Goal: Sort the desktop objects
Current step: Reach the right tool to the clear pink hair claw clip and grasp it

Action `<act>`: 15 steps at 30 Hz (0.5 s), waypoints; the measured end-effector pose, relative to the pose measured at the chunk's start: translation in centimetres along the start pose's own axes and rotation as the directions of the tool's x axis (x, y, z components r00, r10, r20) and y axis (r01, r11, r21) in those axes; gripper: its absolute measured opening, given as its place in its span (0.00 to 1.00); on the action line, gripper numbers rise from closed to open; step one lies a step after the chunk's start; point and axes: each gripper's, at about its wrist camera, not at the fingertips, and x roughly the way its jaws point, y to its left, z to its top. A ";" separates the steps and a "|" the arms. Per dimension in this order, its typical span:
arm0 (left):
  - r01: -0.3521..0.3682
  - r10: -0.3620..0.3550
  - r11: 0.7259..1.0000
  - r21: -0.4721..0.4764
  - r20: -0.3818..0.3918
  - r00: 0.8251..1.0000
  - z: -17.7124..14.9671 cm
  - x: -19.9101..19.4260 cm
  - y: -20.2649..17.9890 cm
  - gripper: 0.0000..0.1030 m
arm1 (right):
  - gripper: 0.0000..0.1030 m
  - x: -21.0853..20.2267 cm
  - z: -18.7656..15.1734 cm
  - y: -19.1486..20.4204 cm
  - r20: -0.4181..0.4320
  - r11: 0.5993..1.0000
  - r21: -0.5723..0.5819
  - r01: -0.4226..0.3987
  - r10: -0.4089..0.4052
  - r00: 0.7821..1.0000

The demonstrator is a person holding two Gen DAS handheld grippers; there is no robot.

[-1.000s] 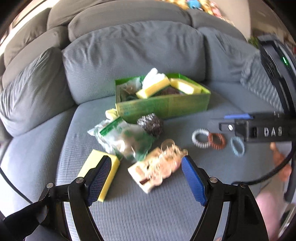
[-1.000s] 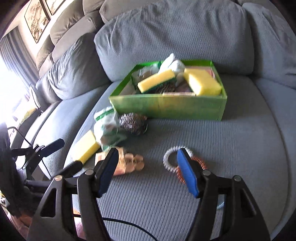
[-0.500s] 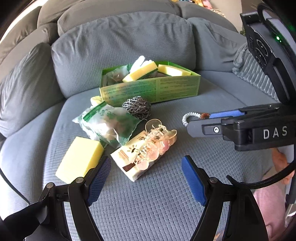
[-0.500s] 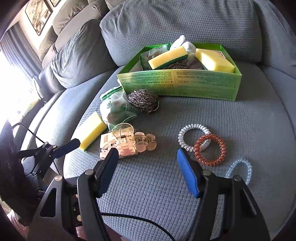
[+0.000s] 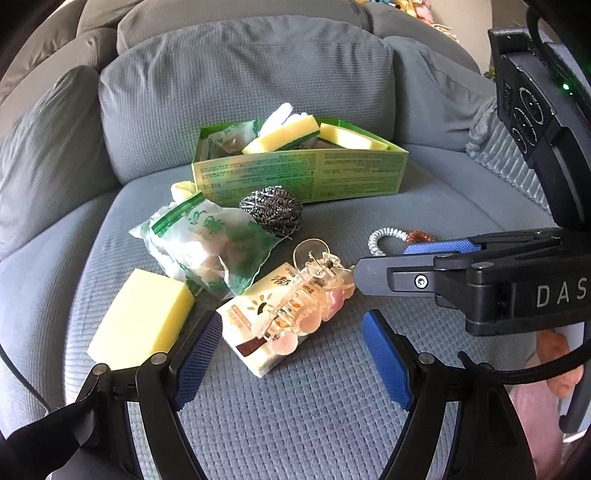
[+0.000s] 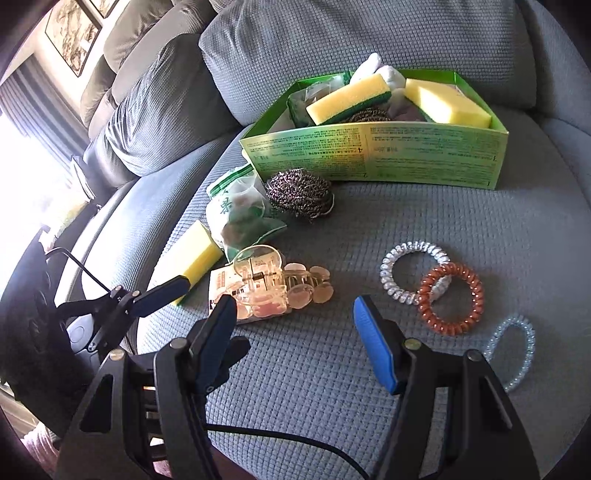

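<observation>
On a grey sofa seat lie a clear pink hair claw (image 5: 310, 295) (image 6: 273, 291) on a small white packet (image 5: 258, 332), a loose yellow sponge (image 5: 142, 319) (image 6: 195, 258), a green printed bag (image 5: 207, 243) (image 6: 240, 210), a steel scourer (image 5: 271, 208) (image 6: 299, 194) and three coil hair ties: silver (image 6: 415, 271), brown (image 6: 450, 297), pale blue (image 6: 511, 350). A green box (image 5: 295, 173) (image 6: 373, 155) holds sponges. My left gripper (image 5: 291, 356) is open just short of the claw. My right gripper (image 6: 295, 339) is open, low over the seat beside the claw and ties.
Grey back cushions (image 5: 236, 88) rise behind the box. The right gripper's body (image 5: 480, 280) reaches across the left wrist view from the right, near the claw. A window and framed pictures (image 6: 74, 33) are at far left.
Both grippers have moved forward and lower toward the seat. The claw and hair ties now sit closer. The right gripper's tip has come up next to the claw. Jaws stayed open.
</observation>
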 end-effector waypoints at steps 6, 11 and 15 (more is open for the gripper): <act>0.021 -0.021 1.000 -0.019 0.000 1.000 -0.1 0.7 0.4 0.77 | 0.64 0.7 0.1 -0.2 -0.005 1.000 0.021 -0.018 0.018 1.000; 0.038 -0.038 0.999 -0.016 0.000 0.999 -0.2 1.3 0.6 0.77 | 0.65 1.4 0.0 -0.3 -0.014 0.998 0.046 -0.040 0.041 0.999; 0.043 -0.044 0.999 -0.021 -0.007 0.999 -0.4 1.9 0.8 0.77 | 0.67 2.0 0.0 -0.4 -0.014 0.996 0.069 -0.053 0.054 0.998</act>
